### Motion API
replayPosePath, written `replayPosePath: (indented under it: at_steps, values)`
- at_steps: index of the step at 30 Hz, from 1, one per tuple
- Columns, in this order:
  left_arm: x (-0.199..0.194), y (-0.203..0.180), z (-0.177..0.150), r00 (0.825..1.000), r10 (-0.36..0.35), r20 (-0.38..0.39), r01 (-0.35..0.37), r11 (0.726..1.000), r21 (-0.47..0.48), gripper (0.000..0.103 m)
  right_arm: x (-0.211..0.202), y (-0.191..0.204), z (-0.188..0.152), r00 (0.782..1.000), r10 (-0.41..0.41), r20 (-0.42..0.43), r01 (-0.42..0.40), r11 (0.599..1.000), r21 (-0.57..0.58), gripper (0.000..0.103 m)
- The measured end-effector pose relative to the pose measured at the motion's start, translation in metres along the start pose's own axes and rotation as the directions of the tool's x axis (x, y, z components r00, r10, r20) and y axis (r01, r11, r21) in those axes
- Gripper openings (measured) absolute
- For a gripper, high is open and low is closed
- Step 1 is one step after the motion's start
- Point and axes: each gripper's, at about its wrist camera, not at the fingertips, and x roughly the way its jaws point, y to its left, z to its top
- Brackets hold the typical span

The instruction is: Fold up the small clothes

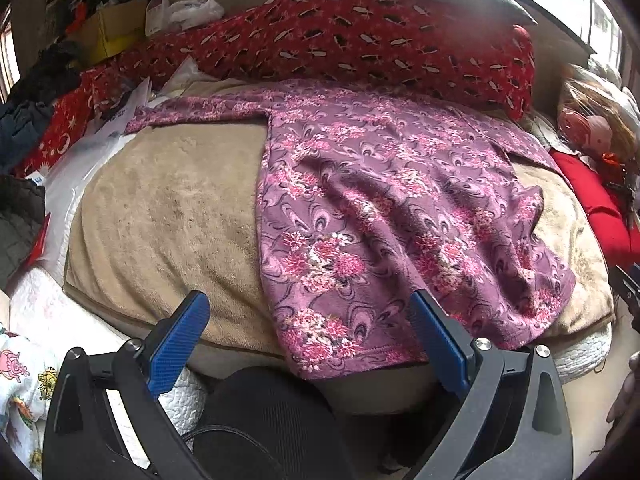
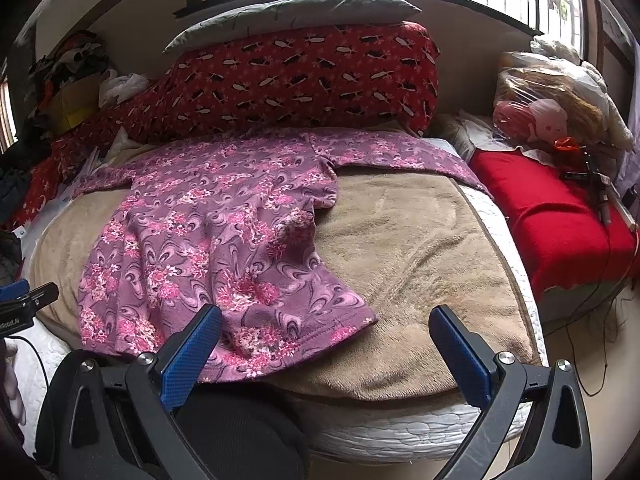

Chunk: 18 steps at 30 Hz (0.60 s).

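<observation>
Purple floral garment (image 1: 384,208) spread flat, two hand-held grippers gaping, left hand-held gripper (image 1: 308,312), right hand-held gripper (image 2: 326,326)

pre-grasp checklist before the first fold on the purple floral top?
1. Left tongs open: ok, blue pads apart, nothing held.
2. Right tongs open: ok, nothing held.
3. Purple floral top spread on the tan blanket: ok, both sleeves out to the sides.
4. Fabric flat: not ok, wrinkles run through the body and one side is bunched near the waist.
5. Hem reachable: ok, the hem lies at the near blanket edge between the left pads; the hem's right corner sits just ahead of the right tongs.
6. Nothing lying on the top: ok; the red patterned cushion sits behind the collar, whether it touches cannot tell.
</observation>
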Motion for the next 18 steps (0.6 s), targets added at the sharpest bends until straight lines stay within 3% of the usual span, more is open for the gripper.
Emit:
replayPosePath:
  at_steps: [4, 5, 8, 11, 12, 13, 16, 17, 18]
  values:
    - [0.013, 0.021, 0.01, 1.0, 0.021, -0.02, -0.022, 0.998, -0.058, 0.1, 0.012, -0.006, 0.002, 1.0, 0.017, -0.006, -0.017, 1.0, 0.018, 0.102]
    - [0.015, 0.027, 0.012, 0.997, 0.066, -0.033, -0.068, 0.996, -0.052, 0.1, 0.017, -0.009, 0.002, 1.0, 0.01, -0.017, -0.01, 1.0, 0.023, 0.102]
    - [0.031, 0.047, 0.014, 0.989, 0.112, -0.098, -0.12, 0.99, -0.078, 0.1, 0.041, -0.021, 0.0, 0.997, -0.033, -0.065, 0.035, 0.999, 0.033, 0.102]
    - [0.055, 0.058, 0.005, 0.976, 0.067, -0.207, -0.094, 0.988, -0.126, 0.1, 0.066, -0.031, -0.002, 0.991, -0.052, -0.126, 0.059, 0.997, 0.046, 0.1]
    - [0.066, 0.056, 0.003, 0.973, -0.003, -0.23, -0.037, 0.985, -0.169, 0.1, 0.076, -0.033, -0.003, 0.988, -0.053, -0.147, 0.061, 0.997, 0.05, 0.099]
    - [0.073, 0.055, 0.0, 0.967, -0.026, -0.253, -0.021, 0.983, -0.182, 0.1, 0.087, -0.035, -0.003, 0.984, -0.051, -0.173, 0.061, 0.997, 0.054, 0.098]
    - [0.086, 0.042, -0.01, 0.942, -0.067, -0.329, 0.009, 0.985, -0.174, 0.1, 0.119, -0.031, -0.007, 0.965, -0.01, -0.261, 0.027, 0.998, 0.062, 0.083]
    - [0.091, 0.039, -0.012, 0.937, -0.08, -0.34, 0.022, 0.985, -0.171, 0.099, 0.125, -0.028, -0.01, 0.96, 0.014, -0.279, 0.004, 0.998, 0.066, 0.067]
    - [0.093, 0.035, -0.014, 0.93, -0.107, -0.353, 0.046, 0.983, -0.178, 0.086, 0.131, -0.023, -0.012, 0.954, 0.037, -0.298, -0.018, 0.998, 0.065, 0.059]
